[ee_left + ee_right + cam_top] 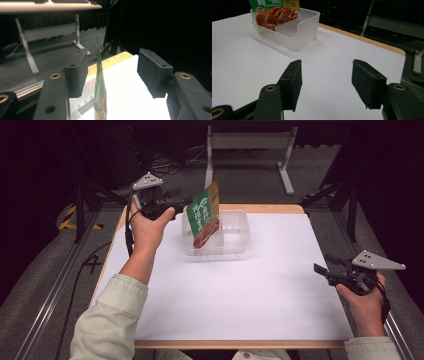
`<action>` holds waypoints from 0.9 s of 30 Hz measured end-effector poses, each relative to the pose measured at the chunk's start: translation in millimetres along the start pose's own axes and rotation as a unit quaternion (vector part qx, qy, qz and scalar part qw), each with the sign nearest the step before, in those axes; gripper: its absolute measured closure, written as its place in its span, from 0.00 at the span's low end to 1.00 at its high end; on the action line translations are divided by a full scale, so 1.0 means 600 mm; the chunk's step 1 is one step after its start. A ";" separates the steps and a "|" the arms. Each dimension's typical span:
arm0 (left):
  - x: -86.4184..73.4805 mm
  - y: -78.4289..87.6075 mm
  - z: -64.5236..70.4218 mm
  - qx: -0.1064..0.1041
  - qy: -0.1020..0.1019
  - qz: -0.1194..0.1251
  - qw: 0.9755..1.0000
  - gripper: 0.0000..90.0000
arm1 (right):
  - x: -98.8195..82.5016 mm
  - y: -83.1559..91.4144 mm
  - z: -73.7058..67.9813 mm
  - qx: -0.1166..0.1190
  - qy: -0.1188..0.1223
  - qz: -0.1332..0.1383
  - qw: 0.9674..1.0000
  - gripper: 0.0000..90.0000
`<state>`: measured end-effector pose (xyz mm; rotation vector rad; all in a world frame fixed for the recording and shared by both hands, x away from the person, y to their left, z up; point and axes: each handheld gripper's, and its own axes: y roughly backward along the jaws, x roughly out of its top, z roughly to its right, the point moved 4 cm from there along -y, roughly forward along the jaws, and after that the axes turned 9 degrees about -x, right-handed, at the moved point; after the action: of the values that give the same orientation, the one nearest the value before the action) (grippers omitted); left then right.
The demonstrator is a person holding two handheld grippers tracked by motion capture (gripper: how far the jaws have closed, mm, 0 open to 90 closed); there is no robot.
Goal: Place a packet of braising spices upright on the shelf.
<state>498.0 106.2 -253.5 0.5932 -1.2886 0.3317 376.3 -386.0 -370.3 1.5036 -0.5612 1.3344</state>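
— Packet (205, 215) first: where do we have it?

— Standing on edge in the clear tub (235, 242), at the end nearer our left gripper (172, 202), top corner leaning out above the rim. The left gripper view looks at it edge-on between the jaws, which stand wide apart with a gap on each side (so we hold nothing).

— And the other tool?

— Our right gripper (325, 265) hangs well to the right of the tub, by the table's edge, jaws spread just as wide over bare sheet, nothing between them.

— What could go wrong from here?

— We judge the packet top-heavy and propped only by the tub's wall. A brush from one jaw could tip it over the rim. The tub looks light, so a nudge might slide it across the sheet too.

— Surface?

— Smooth white sheet (225, 290) over a wooden table (260, 208), whose edge shows just beyond the tub.

— Room?

— Dark around us, grey floor, a pale metal stand (250, 150) beyond the tub, black tripod legs to either side
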 end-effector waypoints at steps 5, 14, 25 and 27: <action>-0.002 0.041 0.020 -0.011 -0.015 0.007 1.000 0.47 | 0.014 -0.019 -0.005 0.012 0.006 0.003 1.000 0.45; -0.029 0.103 0.048 -0.006 -0.043 -0.004 0.999 0.47 | 0.028 -0.051 -0.025 0.042 0.014 0.003 0.999 0.43; -0.092 0.148 0.063 -0.021 -0.071 -0.027 0.997 0.45 | 0.021 -0.057 -0.038 0.056 0.012 -0.004 0.998 0.41; -0.103 0.153 0.064 -0.028 -0.076 -0.028 0.996 0.44 | 0.018 -0.055 -0.039 0.054 0.011 -0.007 0.998 0.41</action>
<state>401.1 163.4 -286.0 0.6149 -1.4194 0.2061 397.0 -349.9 -375.3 1.5759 -0.4704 1.3882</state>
